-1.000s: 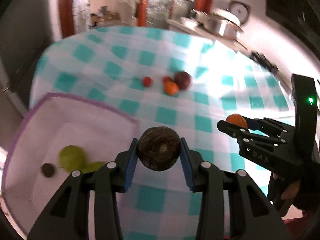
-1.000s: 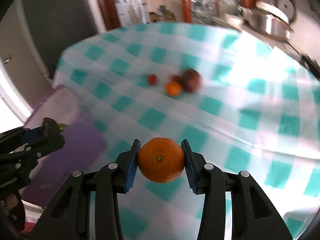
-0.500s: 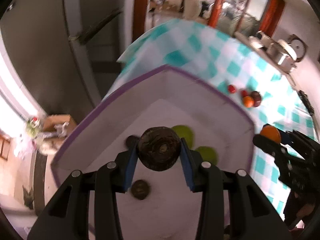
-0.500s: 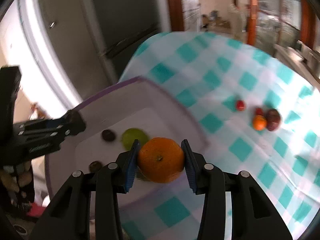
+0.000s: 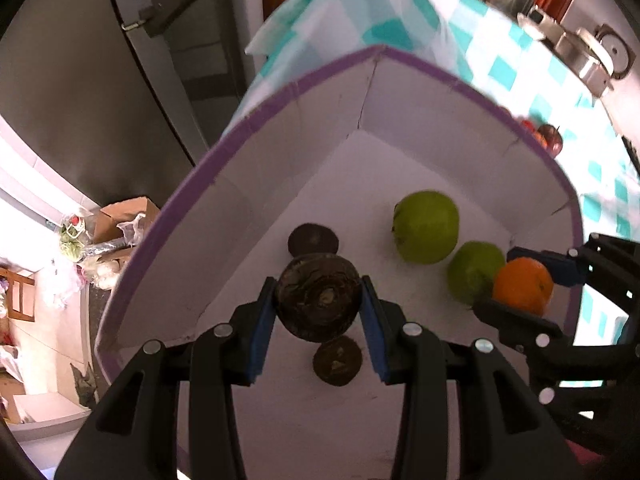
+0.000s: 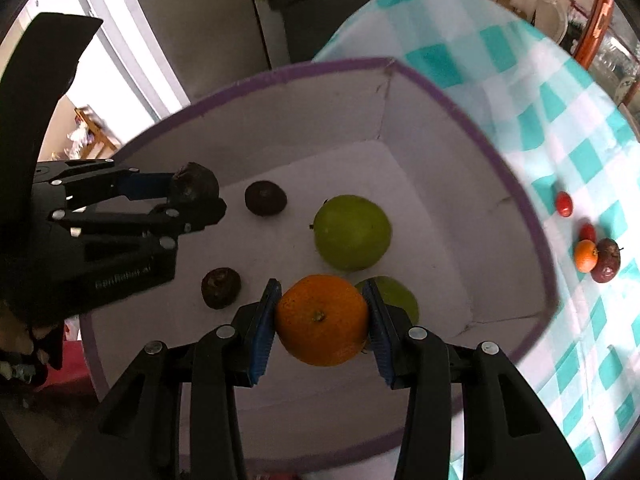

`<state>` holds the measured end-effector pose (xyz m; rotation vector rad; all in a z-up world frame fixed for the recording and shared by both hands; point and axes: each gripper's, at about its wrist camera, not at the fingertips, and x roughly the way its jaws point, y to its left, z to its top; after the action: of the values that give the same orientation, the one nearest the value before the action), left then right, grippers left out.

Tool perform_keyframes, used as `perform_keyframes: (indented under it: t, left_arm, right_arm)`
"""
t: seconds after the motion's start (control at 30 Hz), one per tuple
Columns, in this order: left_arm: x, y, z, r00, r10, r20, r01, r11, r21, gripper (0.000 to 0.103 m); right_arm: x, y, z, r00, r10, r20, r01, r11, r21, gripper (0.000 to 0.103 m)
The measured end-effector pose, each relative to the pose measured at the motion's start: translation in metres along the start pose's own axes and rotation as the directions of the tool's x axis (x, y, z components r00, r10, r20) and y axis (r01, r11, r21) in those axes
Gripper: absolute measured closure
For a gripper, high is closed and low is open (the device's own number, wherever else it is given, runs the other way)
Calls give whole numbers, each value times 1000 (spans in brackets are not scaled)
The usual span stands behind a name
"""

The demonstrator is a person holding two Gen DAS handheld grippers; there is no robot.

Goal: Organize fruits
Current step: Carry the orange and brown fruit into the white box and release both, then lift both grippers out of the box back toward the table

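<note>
Two tools over the box (image 6: 472,128), left tool (image 5: 319,304) pinching dark fruit (image 5: 319,296) (wrinkled), right tool (image 6: 322,320) pinching orange (image 6: 322,320).

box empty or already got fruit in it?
Not empty. The box holds two green fruits and two dark brown fruits on its floor.

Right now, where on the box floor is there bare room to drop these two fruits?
The far corner of the box, behind the larger green fruit, is bare. So is the near floor, below the brown fruit. The middle is crowded: two green fruits and two dark fruits.
</note>
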<state>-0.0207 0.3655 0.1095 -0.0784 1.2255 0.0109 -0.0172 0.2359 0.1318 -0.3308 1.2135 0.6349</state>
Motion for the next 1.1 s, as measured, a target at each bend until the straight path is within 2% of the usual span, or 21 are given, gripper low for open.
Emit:
perform_keyframes:
  t: [0.13, 0.3, 0.5, 0.6, 0.7, 0.8, 1.0, 1.1]
  left_arm:
    - [19, 5, 1, 997, 16, -78, -15, 1000, 18, 62]
    - [44, 6, 3, 984, 46, -175, -36, 998, 58, 62]
    - [61, 12, 5, 963, 30, -269, -19, 999, 42, 61]
    - [62, 13, 3, 960, 22, -280, -11, 999, 40, 60]
    - [62, 16, 6, 962, 15, -272, -9, 1000, 25, 44]
    - [62, 22, 5, 961, 7, -275, -7, 1000, -1, 38]
    - [57, 30, 3, 965, -12, -263, -1, 999, -46, 29]
    - [53, 45, 2, 975, -54, -215, 38, 996, -76, 25]
  right_arm:
    - [22, 10, 10, 997, 7, -81, -10, 999, -32, 61]
    - [43, 23, 17, 987, -9, -161, -4, 997, -78, 61]
    - [61, 15, 26, 975, -12, -222, 3, 999, -42, 61]
    - [64, 16, 25, 972, -4, -234, -1, 1000, -21, 61]
    - [66, 13, 26, 971, -7, -239, 7, 1000, -2, 61]
    - [69, 13, 29, 971, 5, -239, 1, 1000, 25, 60]
    - [62, -7, 34, 978, 30, -208, -11, 996, 91, 48]
    - [48, -18, 29, 987, 66, -144, -44, 988, 148, 44]
